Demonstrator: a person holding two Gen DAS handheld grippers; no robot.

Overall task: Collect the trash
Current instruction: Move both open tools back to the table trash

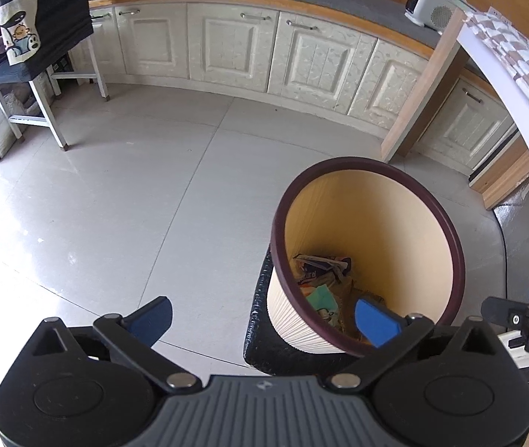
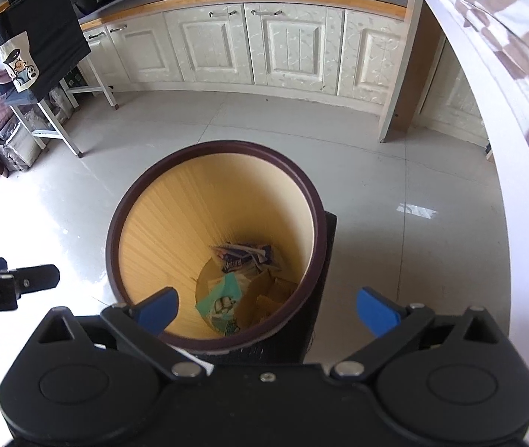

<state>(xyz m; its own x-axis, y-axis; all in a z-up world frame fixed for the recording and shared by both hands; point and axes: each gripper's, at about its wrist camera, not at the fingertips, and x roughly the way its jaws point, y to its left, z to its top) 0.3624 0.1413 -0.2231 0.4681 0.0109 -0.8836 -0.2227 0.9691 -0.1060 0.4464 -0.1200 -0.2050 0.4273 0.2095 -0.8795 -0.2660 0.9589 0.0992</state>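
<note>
your left tongs (image 1: 264,316) and right tongs (image 2: 267,311) both stand wide apart with nothing between them. the bin (image 2: 303,182) stands on the floor (image 2: 78,201), under your right tongs; the trash (image 2: 242,257) lies at its bottom.

One bin (image 2: 216,171) — two open tongs (image 1: 263,320), several wrappers (image 2: 223,301) inside.

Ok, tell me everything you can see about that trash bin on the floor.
The trash bin is a round, upright, open-topped container with a dark maroon rim and a finely ribbed, cream-yellow wall, plastic by the look of it. It stands on a black mat on the tiled floor. Crumpled wrappers and a green packet lie at its bottom. Neither gripper touches it.
</note>
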